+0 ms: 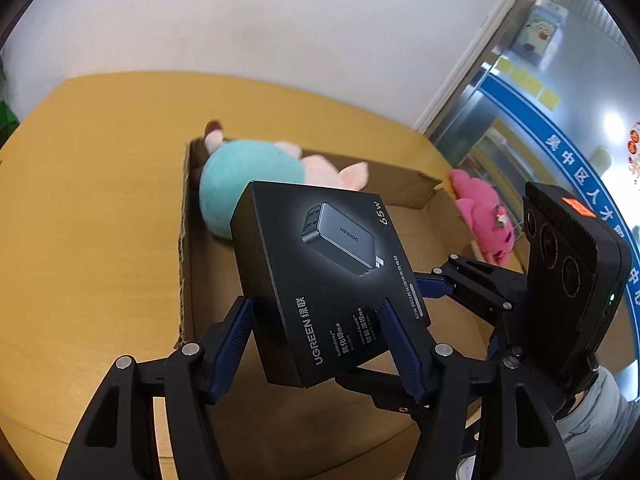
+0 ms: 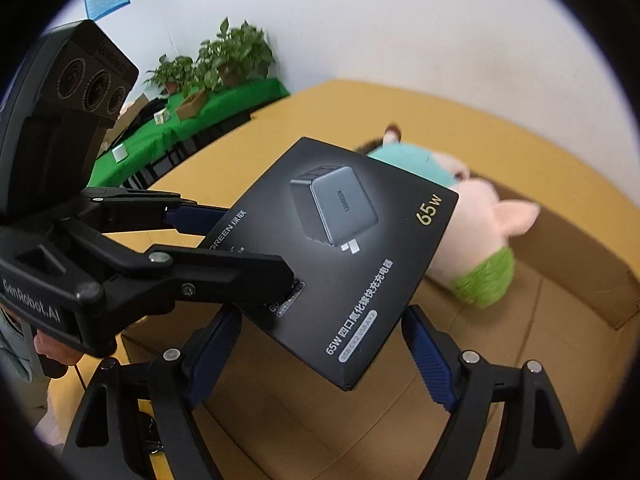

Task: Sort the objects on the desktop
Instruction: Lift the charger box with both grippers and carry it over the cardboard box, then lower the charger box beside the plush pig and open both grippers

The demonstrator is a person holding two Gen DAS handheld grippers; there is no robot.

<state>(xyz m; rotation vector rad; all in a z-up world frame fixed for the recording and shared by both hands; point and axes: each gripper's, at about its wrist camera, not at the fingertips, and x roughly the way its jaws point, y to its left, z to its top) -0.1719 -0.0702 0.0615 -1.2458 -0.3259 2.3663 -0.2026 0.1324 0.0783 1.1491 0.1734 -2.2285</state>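
A black UGREEN charger box is held in the air above an open cardboard box. My left gripper is shut on the charger box, its blue pads on both sides. In the right wrist view the charger box is gripped by the left gripper from the left. My right gripper is open, its fingers on either side of the box's near corner without clamping it. A plush pig with a teal body lies in the cardboard box; it also shows in the right wrist view.
A pink plush toy lies at the cardboard box's right end. The yellow table runs to a white wall. A green-covered table with potted plants stands at the back left. A glass door is at right.
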